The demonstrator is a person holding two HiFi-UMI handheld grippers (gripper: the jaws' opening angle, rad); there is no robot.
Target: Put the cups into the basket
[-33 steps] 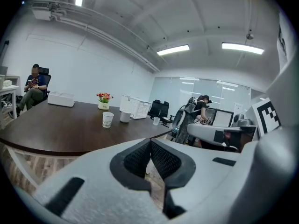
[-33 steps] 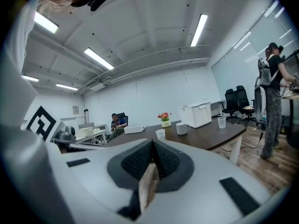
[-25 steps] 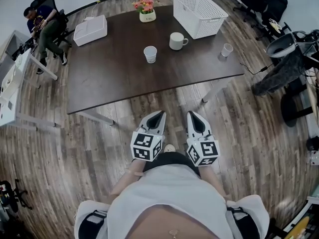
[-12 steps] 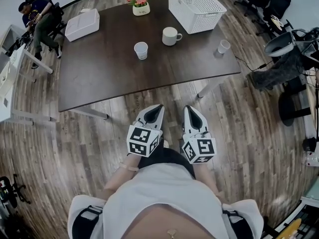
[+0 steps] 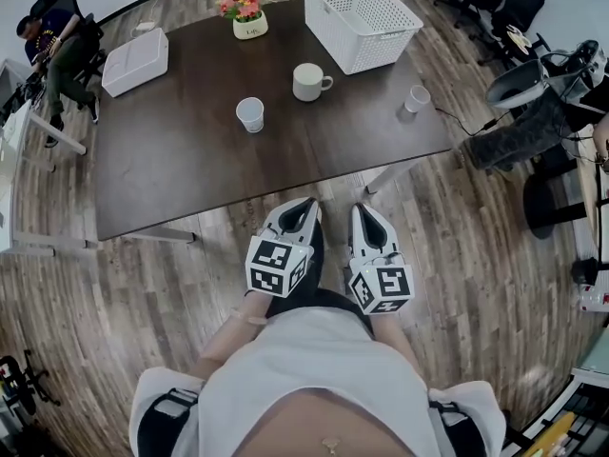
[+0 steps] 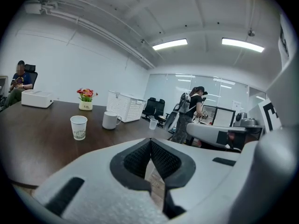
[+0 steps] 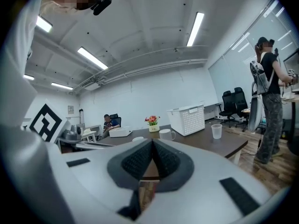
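**Approach under way, nothing picked up yet**

Compared with a second ago, the tabletop (image 5: 190,169) is sitting closer to both jaw tips in the head view. Everything on it is lying further toward the 9 o'clock side of that view. The person is carrying the grippers side by side toward the near edge.

Nearest the body, the left hand-held gripper (image 5: 306,205) is travelling clenched. Its own view is showing the ribbed pads meeting at the tip with nothing between them. The right hand-held gripper (image 5: 366,213), just beside it, is likewise clenched and empty. Neither is touching anything, and both are hanging over the wooden floor short of the table edge.

Beyond the edge, three cups are standing upright and well apart. The paper cup (image 5: 250,114) is at about 11 o'clock from the grippers. The mug (image 5: 308,81) is at 12 o'clock, and the clear plastic cup (image 5: 416,98) is near the right-hand corner at about 1 o'clock. Further on, the white basket (image 5: 360,8) is waiting at 12 to 1 o'clock with no cup showing inside it. A flower pot (image 5: 246,14) and a white box (image 5: 135,61) are standing off toward 10 to 11 o'clock.

The step in hand appears to be the approach, so no cup is being handled yet. The next move is likely calling for the jaws to open and one gripper to reach across the edge. The plastic cup looks the natural pick for the right gripper, and the paper cup for the left.
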